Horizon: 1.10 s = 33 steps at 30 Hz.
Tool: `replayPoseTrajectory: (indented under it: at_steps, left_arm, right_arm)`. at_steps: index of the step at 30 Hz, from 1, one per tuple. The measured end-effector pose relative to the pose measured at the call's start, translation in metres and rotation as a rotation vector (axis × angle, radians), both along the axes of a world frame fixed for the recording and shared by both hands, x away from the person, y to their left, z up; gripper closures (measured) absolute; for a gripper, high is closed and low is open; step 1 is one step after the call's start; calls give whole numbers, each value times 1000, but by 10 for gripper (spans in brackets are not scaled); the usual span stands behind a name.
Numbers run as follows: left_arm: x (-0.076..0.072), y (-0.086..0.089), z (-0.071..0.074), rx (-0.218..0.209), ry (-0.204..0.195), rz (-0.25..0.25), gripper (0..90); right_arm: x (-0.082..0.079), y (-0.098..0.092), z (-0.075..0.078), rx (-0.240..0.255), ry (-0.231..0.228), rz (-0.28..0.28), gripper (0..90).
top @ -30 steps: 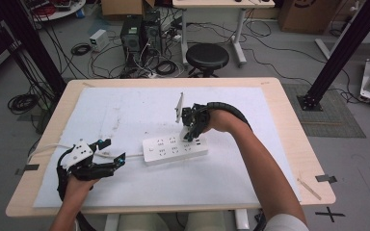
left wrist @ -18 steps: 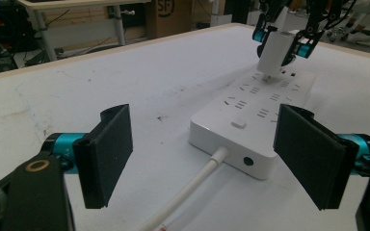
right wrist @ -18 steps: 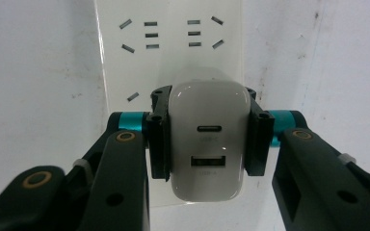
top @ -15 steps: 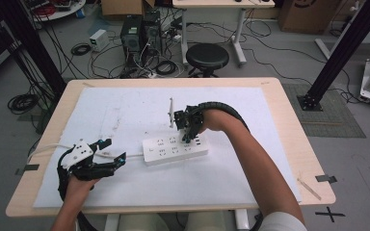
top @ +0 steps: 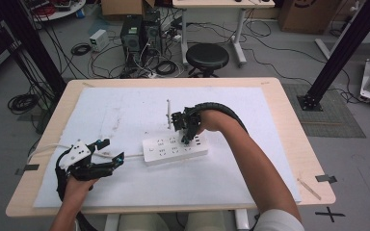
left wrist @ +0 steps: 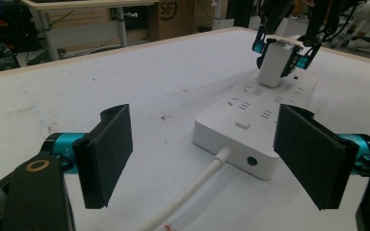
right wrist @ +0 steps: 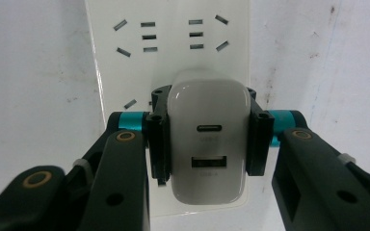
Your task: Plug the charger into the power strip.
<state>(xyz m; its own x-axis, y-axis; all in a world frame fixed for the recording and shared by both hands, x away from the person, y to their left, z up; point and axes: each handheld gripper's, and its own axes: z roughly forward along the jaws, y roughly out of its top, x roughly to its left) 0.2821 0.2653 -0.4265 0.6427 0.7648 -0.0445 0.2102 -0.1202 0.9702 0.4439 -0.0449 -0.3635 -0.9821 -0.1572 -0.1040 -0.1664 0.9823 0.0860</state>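
Clamping a white charger [right wrist: 209, 144] between its jaws, our right gripper [top: 185, 126] points down over the power strip [top: 174, 149] that lies near the middle of the worktop [top: 289, 144]. We see the charger's face with two ports in the right gripper view, the pads pressed on both of its sides and the strip's socket slots just past it. From the left gripper view the charger [left wrist: 277, 62] stands upright on the far end of the strip [left wrist: 255, 125], its base at the strip's top face; whether it is fully seated we cannot tell. Our left gripper [top: 111, 153] rests low at the worktop's left, jaws apart and holding nothing, with the strip's white cable [left wrist: 192, 190] running between them toward the near end of the strip.
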Motion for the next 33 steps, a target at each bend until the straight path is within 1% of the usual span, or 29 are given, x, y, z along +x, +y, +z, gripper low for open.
replayPoseTrajectory:
  at_steps: [1,2,4,7,9,10,11,13,14,15,16,18,21,22,23,24,25,26,27,29,31,33]
  left_arm:
    - [0,0,0,-1,0,0,216]
    - [0,0,0,-1,0,0,216]
    - [0,0,-1,-2,1,2,216]
    - [0,1,-1,0,3,2,216]
    - [0,1,-1,-1,3,2,216]
    - [0,-1,-2,0,2,-1,216]
    - [-1,0,-1,2,3,0,216]
    - [-1,1,-2,5,6,3,216]
    - [-1,2,-2,0,9,7,216]
    - [-1,2,-2,3,9,7,216]
    - [0,3,-2,4,9,8,215]
    - [0,3,-2,0,8,10,216]
    - [0,3,-2,1,5,7,216]
    - [0,2,-2,0,5,7,216]
    - [0,2,-2,-2,7,7,216]
    - [-1,2,-2,-4,7,8,216]
    - [-1,2,-2,-3,7,8,216]
    - [-1,2,-2,-4,5,10,216]
    - [-1,3,-2,-1,5,8,216]
    - [-2,3,-2,-5,7,11,216]
    - [-2,3,-1,-7,4,13,216]
    - [-3,2,-1,-9,0,14,216]
  right_arm:
    - [2,1,-1,9,2,14,636]
    - [2,1,0,-3,9,-3,636]
    - [3,3,0,-14,18,-4,636]
    - [3,4,-2,-12,13,10,637]
    - [2,4,-2,-16,13,-1,637]
    - [4,6,-4,-21,25,-8,637]
    - [4,6,-4,-18,33,-15,637]
    - [5,5,-4,-16,36,-11,636]
    - [7,5,-5,-1,34,6,635]
    - [7,4,-5,4,33,8,635]
    - [6,5,-4,-6,39,-5,633]
    - [7,5,-5,2,34,5,632]
    - [6,4,-4,3,40,-5,628]
    - [7,4,-4,8,38,0,624]
    - [6,4,-4,8,35,-12,615]
    - [5,3,-5,17,36,-24,572]
    - [5,1,-6,30,48,-42,504]
    - [5,-1,-7,54,51,-76,421]
    - [4,-4,-7,78,52,-114,377]
    - [3,-11,-5,126,54,-163,340]
    - [0,-19,0,158,44,-210,305]
    - [-2,-28,5,202,32,-233,279]
